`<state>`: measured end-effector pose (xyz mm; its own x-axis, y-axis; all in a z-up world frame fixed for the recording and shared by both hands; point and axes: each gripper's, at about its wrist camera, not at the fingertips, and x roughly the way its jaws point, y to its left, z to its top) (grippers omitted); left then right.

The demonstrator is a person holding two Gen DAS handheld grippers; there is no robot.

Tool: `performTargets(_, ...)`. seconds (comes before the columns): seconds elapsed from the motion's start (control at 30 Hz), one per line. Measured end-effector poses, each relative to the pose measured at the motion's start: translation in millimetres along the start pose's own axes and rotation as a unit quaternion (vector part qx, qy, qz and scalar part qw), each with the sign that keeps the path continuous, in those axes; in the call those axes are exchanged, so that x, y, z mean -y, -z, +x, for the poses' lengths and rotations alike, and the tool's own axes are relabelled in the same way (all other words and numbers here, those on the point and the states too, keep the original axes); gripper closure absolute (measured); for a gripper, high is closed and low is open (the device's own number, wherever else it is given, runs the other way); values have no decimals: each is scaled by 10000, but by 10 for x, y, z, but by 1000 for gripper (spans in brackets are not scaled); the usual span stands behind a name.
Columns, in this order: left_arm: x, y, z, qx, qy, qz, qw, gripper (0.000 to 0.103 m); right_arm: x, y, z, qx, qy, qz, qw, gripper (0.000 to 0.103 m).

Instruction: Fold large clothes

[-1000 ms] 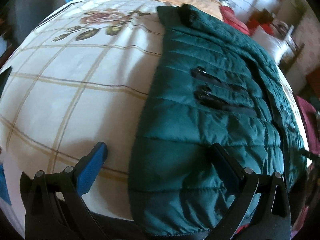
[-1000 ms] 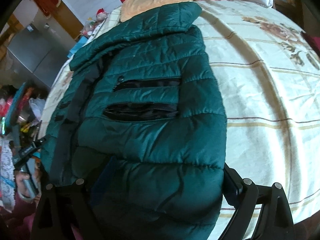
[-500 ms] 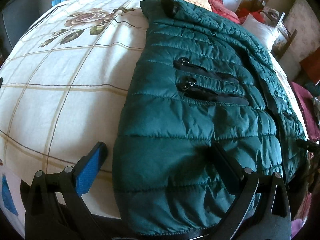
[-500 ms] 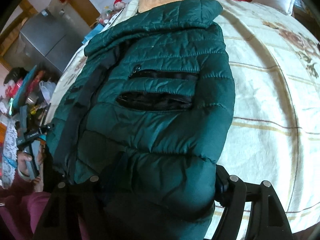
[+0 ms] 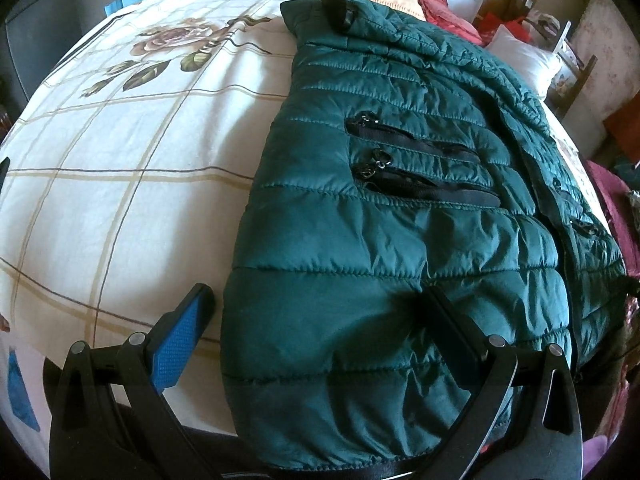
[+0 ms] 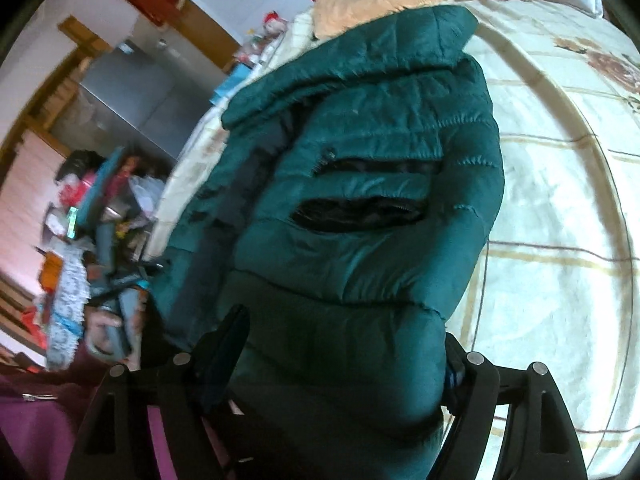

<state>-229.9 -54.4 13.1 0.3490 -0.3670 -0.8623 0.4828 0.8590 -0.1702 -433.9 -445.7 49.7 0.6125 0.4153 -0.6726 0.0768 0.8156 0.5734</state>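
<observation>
While the dark green quilted puffer jacket (image 5: 384,248) lies spread on the bed with its hem toward both cameras and its collar toward the far pillows, each gripper stands at that hem. The jacket rests on a cream bedsheet (image 5: 120,152) with a tan grid and a printed rose, and it occupies the side of the bed nearest the room's clutter. Two black zipped pockets (image 5: 420,172) run across the front panel, one just above the other; the lower one gapes open in the right wrist view. The left gripper (image 5: 320,320) has its jaws spread wide: the blue-padded finger (image 5: 180,344) sits over bare sheet just beside the jacket's edge, while the opposite finger presses down onto the fabric from above, so nothing is pinched between them. The right gripper (image 6: 344,348) has a thick bunch of the hem between its fingers; its jaws have just been closing and then easing slightly, and both fingers appear to bear on the padded fabric. That view is blurred. At its lower left edge, a hand (image 6: 106,332) and a maroon sleeve (image 6: 36,424) show.
</observation>
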Motion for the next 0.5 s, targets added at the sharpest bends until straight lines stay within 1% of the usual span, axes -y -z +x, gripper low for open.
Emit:
performTargets(0.03,5,0,1,-1,-6,4,10000,0,10,19,29,-89,111,-15,9999,24)
performTargets(0.13,3,3,-1,6,16,17,10000,0,52,111,73,-239,189,32,9995,24)
performTargets(0.2,-3,7,-5,4,27,43,10000,0,56,141,62,-192,182,1,9996,23)
performTargets(0.23,-3,8,-5,0,32,51,10000,0,68,149,47,-180,143,16,9997,23)
performTargets(0.37,-8,9,-8,5,24,49,10000,0,166,190,-13,-233,-243,215,9992,16)
performTargets(0.5,3,9,-3,27,-43,61,10000,0,177,161,29,-125,-510,328,9981,13)
